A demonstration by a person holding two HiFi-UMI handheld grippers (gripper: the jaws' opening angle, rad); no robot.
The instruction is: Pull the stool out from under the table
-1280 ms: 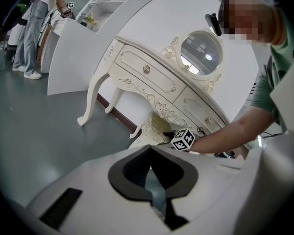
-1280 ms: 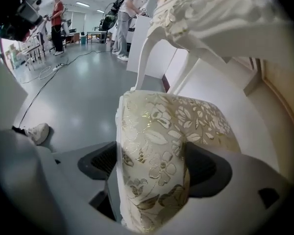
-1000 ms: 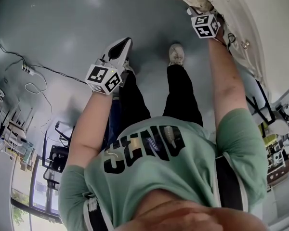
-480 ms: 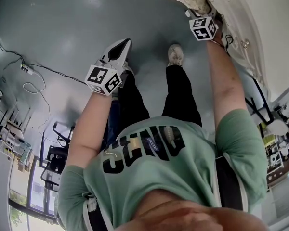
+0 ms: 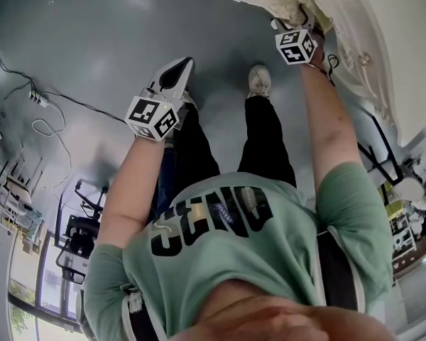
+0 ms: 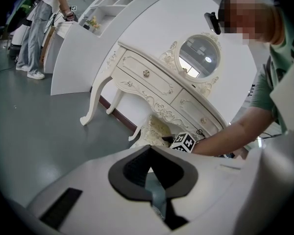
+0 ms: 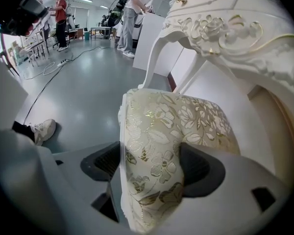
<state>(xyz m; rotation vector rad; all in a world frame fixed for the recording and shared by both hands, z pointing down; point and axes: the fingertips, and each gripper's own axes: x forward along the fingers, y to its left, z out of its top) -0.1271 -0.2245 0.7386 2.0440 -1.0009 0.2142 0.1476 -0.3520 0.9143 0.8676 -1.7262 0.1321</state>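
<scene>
My right tongs have just been closing and pinch the stool by its cushion edge, lower centre of their view, under the table. The soft padding may slip free when I pull. My left tongs are pressed together, empty.

Stool: cream cushion in gold floral brocade it was, plump and rounded at the near edge
Stool's place: sat tucked under the table, seat edge poking out past the carved apron
Table: white dressing table, rose scrollwork with gilt lines, slim curved legs
Table's state: stood upright, drawers all shut
</scene>
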